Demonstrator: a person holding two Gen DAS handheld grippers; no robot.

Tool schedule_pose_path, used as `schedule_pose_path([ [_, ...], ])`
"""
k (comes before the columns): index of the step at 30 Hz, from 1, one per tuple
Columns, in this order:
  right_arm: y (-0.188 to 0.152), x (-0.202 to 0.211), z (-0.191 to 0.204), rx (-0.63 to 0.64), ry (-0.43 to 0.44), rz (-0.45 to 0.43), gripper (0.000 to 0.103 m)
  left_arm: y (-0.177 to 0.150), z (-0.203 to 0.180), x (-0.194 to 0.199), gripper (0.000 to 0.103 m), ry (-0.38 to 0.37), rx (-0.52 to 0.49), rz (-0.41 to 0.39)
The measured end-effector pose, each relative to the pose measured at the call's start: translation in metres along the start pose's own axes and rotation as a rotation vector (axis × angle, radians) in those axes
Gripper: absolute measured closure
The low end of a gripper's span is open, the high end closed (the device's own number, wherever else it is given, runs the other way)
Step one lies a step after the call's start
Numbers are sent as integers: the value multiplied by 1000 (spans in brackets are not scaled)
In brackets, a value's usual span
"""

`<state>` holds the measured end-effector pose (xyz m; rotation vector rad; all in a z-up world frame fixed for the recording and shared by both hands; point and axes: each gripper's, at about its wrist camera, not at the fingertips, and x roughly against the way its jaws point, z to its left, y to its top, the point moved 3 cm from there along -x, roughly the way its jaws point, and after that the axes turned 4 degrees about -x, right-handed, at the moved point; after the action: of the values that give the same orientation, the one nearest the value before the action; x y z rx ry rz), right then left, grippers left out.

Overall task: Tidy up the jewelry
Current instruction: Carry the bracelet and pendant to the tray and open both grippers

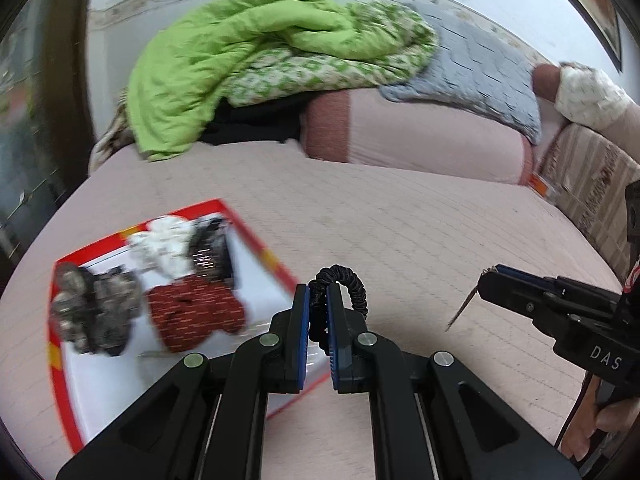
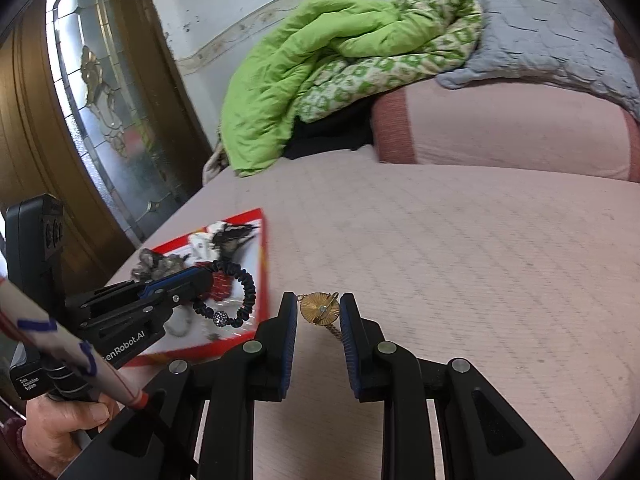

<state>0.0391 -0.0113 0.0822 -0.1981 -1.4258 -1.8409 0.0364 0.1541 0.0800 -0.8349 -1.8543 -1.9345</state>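
A: We log the red-rimmed tray (image 1: 256, 240) on the pink bedspread (image 1: 400, 232), near left. It holds a grey cluster (image 1: 94, 312), a dark red piece (image 1: 192, 312), a white piece (image 1: 164, 244) and a black one (image 1: 210, 250).

B: Our left gripper (image 1: 319, 308) is clamped on a black coiled bracelet (image 1: 352, 284), its loop arching right, over the tray's near right corner. Our right gripper (image 2: 319, 312) pinches a gold disc pendant (image 2: 319, 308), its chain trailing down.
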Motion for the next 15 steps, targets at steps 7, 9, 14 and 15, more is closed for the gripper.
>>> schedule_pose_path([
  [7, -10, -34, 62, 34, 113, 38, 80, -23, 77, 17, 95, 116, 106, 30],
  [9, -14, -43, 75, 40, 142, 57, 79, -31, 96, 21, 95, 142, 139, 42],
  [14, -32, -67, 104, 38, 212, 116, 79, -53, 124, 24, 95, 187, 177, 96],
  [15, -36, -73, 109, 34, 228, 137, 79, -56, 126, 24, 95, 188, 178, 103],
])
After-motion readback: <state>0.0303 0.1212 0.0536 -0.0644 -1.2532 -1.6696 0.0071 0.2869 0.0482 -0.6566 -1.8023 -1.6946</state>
